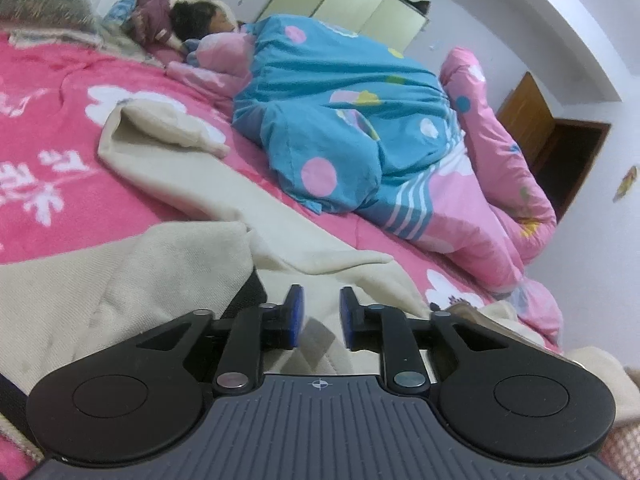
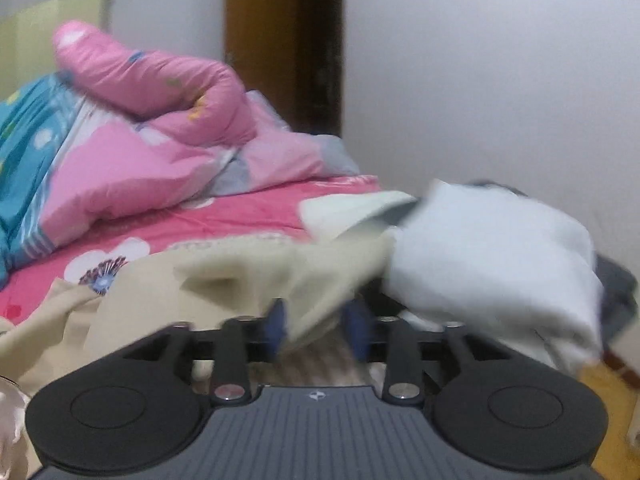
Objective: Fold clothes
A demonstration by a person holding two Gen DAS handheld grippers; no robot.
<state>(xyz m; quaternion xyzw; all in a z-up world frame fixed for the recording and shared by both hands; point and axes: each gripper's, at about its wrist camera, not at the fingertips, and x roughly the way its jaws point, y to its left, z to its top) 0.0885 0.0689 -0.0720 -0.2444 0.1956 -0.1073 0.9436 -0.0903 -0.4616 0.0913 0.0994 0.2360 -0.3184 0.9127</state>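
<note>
Left two-finger gripper [image 1: 321,304] low over a cream knitted garment [image 1: 168,184], blue-padded jaws parted with a clear gap, nothing between them, cream cloth directly beneath. Garment spread across a hot-pink blanket with white flower print [image 1: 48,92], one sleeve-like length running away toward the upper left, its open cuff edge lying flat, a dark trim edge [image 1: 248,292] just left of the jaws. Beyond the garment's far edge, a bare strip of pink blanket, then a blue quilt with pink dots [image 1: 340,120] over a lying person, bordered on the right by a rolled pink duvet [image 1: 492,168] near the bed's side. Right two-finger gripper [image 2: 318,326] blurred, jaws apart, a fold of the cream garment [image 2: 304,280] hanging between the pads; whether actually touching either pad, hard to tell. White cloth [image 2: 488,252] bunched just right of those jaws, overlapping the cream edge, grey fabric [image 2: 616,284] behind it. Open pink blanket left of centre, wall [image 2: 480,80] and brown door frame [image 2: 280,40] beyond the bed's edge.
</note>
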